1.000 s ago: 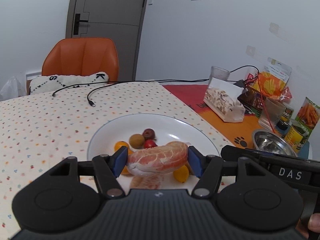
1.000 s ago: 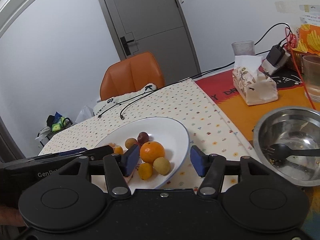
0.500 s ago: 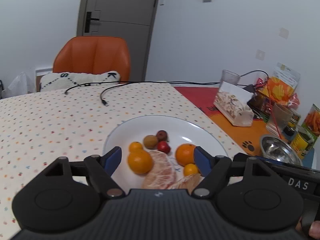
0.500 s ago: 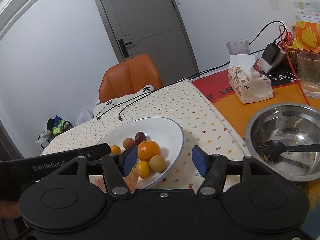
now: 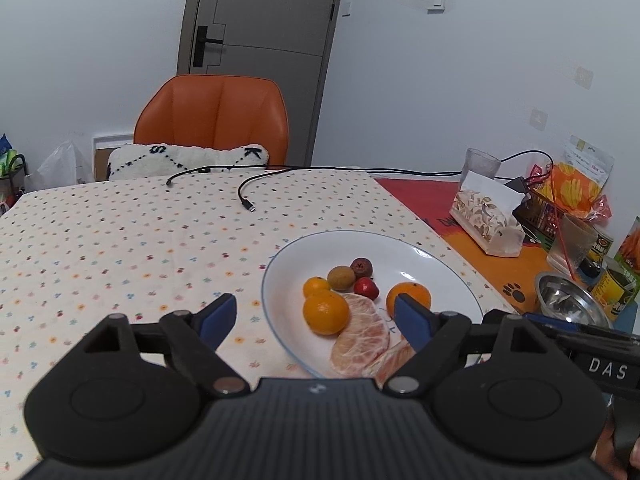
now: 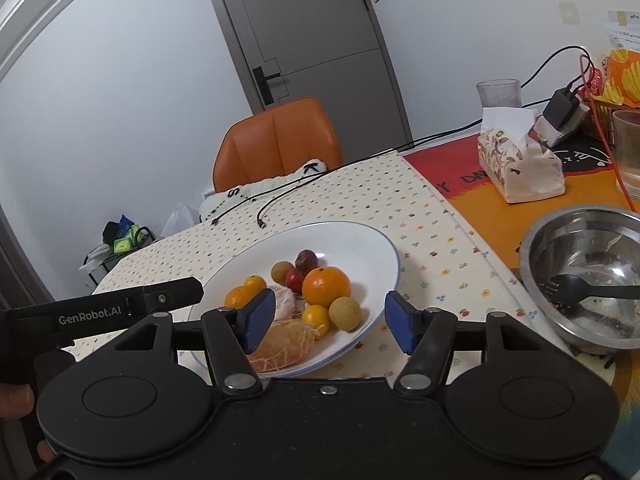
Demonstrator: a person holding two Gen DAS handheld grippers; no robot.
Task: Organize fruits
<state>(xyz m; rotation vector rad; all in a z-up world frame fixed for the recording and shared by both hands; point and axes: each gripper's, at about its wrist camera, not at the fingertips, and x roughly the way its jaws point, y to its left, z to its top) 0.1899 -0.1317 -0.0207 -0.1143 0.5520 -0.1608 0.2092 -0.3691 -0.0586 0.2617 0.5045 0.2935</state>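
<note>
— Fruit all sits on the white plate (image 5: 452, 276) as we read it: two peeled pomelo segments (image 5: 360, 334) at the near rim, oranges and small fruits behind them. Nothing loose on the dotted cloth (image 5: 120, 240) that we can see.

— And our left gripper (image 5: 316, 318)?

— Its jaws are opening, already wide, with nothing pressed between the pads. One blue finger stands over the cloth outside the plate's rim, the other over the plate by the right-hand orange (image 5: 409, 298). The near orange (image 5: 325, 314) and the pomelo lie in the span between them, below and ahead of the tips.

— So the segment's long axis?

— In the left view the upper segment runs roughly away from us, tilted a little, so our fingers would straddle it across its short width.

— Right gripper (image 6: 326, 320)?

— Jaws partly apart, empty. From its view, the plate's near-right rim lies between the fingers; the brown round fruit (image 6: 345, 313) and small yellow one (image 6: 316, 316) sit just ahead of the gap, the second pomelo piece (image 6: 282, 348) beside its left finger.

— Which of our hands is nearer?

— We judge both close; the left looks better centred on the segments, the right on the small round fruit.
</note>
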